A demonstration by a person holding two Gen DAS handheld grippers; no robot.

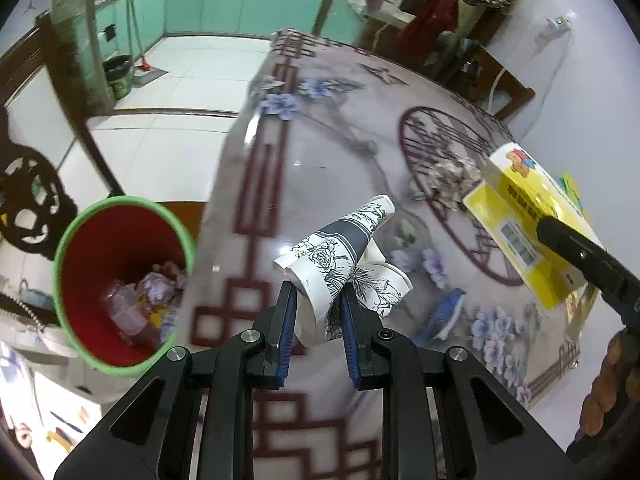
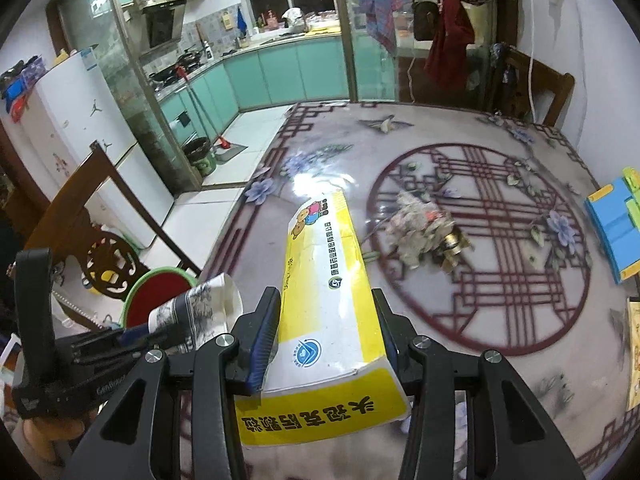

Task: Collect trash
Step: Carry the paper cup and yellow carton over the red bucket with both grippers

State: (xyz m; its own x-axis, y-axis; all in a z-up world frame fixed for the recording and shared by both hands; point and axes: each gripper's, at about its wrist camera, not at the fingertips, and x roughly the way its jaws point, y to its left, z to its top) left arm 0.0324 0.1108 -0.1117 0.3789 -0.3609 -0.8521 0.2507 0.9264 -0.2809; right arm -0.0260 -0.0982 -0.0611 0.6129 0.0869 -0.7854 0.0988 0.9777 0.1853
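Observation:
My left gripper [image 1: 318,294] is shut on crumpled paper cups [image 1: 340,256] with black flower print, held above the table near its left edge. The cups also show in the right wrist view [image 2: 204,308]. My right gripper [image 2: 326,300] is shut on a yellow and white carton box [image 2: 328,280], held above the table; the box also shows in the left wrist view [image 1: 520,216]. A red trash bin with a green rim [image 1: 120,280] stands on the floor left of the table and holds several pieces of trash. It shows in the right wrist view [image 2: 160,296] too.
A crumpled wad of paper with a small gold object [image 2: 424,228] lies at the table's middle [image 2: 480,280]. A blue and yellow holder [image 2: 616,228] sits at the right edge. A blue scrap [image 1: 444,316] lies on the table. A carved wooden chair [image 2: 100,240] stands by the bin.

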